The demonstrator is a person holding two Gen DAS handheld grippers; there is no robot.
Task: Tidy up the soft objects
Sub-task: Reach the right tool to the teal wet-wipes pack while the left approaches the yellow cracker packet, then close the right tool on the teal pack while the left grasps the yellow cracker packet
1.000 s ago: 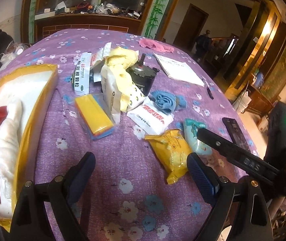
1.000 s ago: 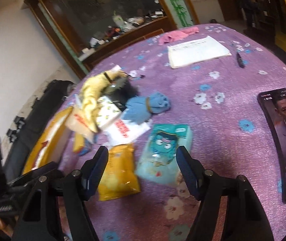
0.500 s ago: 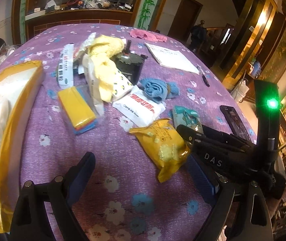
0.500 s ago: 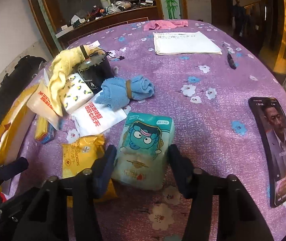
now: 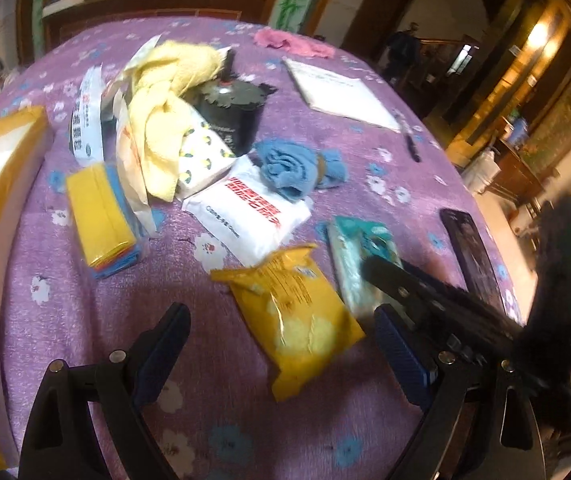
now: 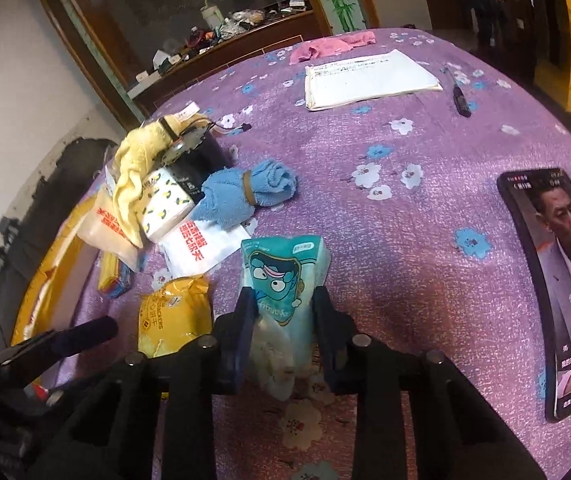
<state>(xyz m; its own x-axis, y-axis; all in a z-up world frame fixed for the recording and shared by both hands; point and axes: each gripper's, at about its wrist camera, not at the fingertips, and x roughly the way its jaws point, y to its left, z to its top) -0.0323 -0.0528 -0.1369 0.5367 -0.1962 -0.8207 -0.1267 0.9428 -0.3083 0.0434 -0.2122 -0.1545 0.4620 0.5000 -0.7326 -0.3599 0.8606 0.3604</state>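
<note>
- Your right gripper [image 6: 281,312] is closing, its pads squeezing the teal tissue pack [image 6: 283,276] on the worktop [image 6: 425,208].
- Your left gripper [image 5: 281,344] hangs open over one yellow snack pack [image 5: 297,312].
- Far left of it, one yellow box [image 5: 1,184]; contents unclear.
- Ahead: one blue towel [image 5: 293,168], one yellow cloth [image 5: 165,92].

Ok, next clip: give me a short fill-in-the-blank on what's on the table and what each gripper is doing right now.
1. The right gripper is closing on the ____ tissue pack with a cartoon face.
2. The rolled blue towel is bound with a ____ band.
3. The left gripper hovers open over the ____ snack packet.
4. The phone lies on the purple ____ with its screen lit.

Missing words: teal; brown; yellow; tablecloth
</note>
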